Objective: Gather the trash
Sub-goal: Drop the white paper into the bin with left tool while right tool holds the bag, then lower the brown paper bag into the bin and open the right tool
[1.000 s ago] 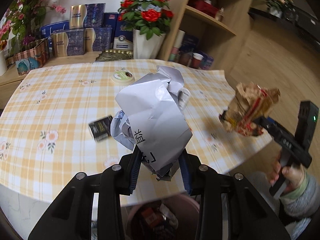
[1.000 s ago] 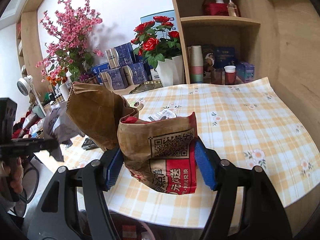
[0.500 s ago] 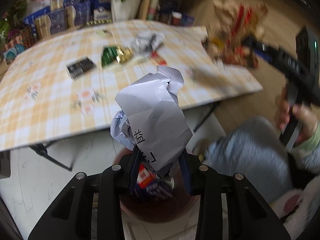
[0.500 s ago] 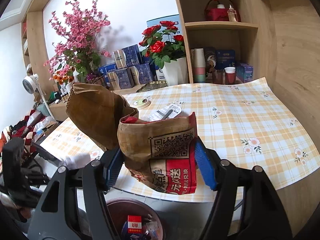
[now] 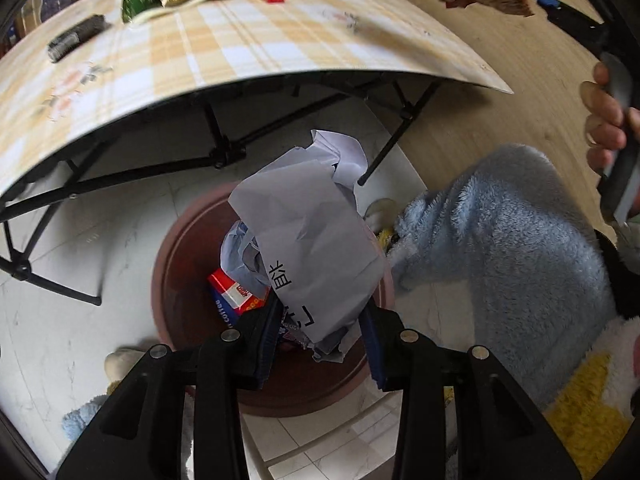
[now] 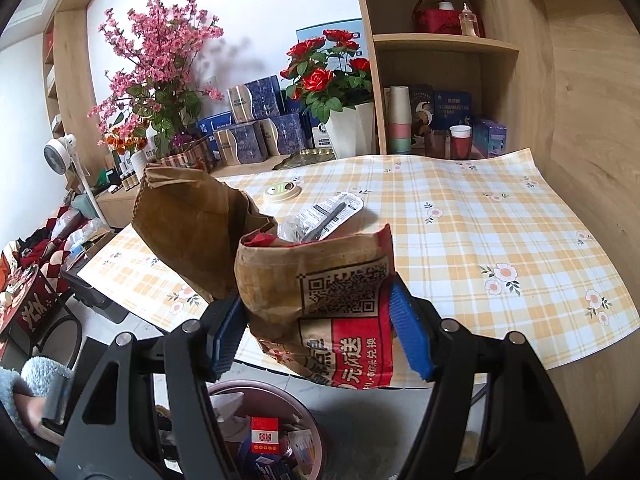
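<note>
Risk first: my left hand-held gripper (image 5: 320,344) is clamped on the paper (image 5: 308,240), a crumpled white sheet, right over the bin (image 5: 176,280) on the floor below the surface (image 5: 280,40). The wad is broad and floppy, and its top reaches past the bin's far rim, toward the table legs. If I let go from this height and tilt, it could catch the rim and flop onto the tiles, or hang on one pad because the crumple is wedged between them. My fluffy blue sleeve or robe (image 5: 500,240) sits just beside the bin's right edge, so a careless swing could brush it too.

My right hand-held gripper (image 6: 320,336) is clamped on the bag (image 6: 320,300), brown paper with red print, held above the near edge of the surface, bin (image 6: 256,392) low in view beneath. It is bulky; dropped from here it could miss, or spill onto the plaid cloth.

Direction now: the paper's long axis runs along my left fingers, bottom end pinched in the jaws, free end pointing away and downward, toward the floor beyond the bin. The bag stands roughly upright in the right jaws, open crumpled top up, its flap leaning left.
</note>
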Tool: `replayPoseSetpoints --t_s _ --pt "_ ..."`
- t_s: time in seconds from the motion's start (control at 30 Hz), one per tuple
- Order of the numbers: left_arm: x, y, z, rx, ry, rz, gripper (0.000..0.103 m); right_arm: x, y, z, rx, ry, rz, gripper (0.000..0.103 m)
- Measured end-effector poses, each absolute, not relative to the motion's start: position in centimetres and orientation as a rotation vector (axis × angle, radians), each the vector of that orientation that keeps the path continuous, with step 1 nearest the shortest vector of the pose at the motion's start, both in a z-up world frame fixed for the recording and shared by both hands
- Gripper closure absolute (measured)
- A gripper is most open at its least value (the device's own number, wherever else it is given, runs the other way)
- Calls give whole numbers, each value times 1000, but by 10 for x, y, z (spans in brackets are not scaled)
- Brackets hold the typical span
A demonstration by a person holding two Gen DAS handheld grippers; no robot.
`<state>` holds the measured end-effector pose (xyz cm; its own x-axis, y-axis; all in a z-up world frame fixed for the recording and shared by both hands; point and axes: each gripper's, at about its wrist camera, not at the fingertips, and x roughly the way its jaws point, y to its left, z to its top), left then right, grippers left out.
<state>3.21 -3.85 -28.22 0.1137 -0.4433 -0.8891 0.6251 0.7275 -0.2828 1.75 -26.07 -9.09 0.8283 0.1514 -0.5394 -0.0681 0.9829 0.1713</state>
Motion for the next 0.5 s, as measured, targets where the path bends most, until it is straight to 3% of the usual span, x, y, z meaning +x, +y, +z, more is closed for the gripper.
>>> replayPoseSetpoints --t_s 0.2,0.37,0.5 --pt "40 -51 -296 206 1248 -810 57 19 -259 -94 147 604 117 36" --pt "40 -50 -288 174 1193 -823 27 20 -254 -95 141 617 127 36" --pt "44 -41 -273 130 1131 -789 17 21 -249 -98 134 627 137 36"
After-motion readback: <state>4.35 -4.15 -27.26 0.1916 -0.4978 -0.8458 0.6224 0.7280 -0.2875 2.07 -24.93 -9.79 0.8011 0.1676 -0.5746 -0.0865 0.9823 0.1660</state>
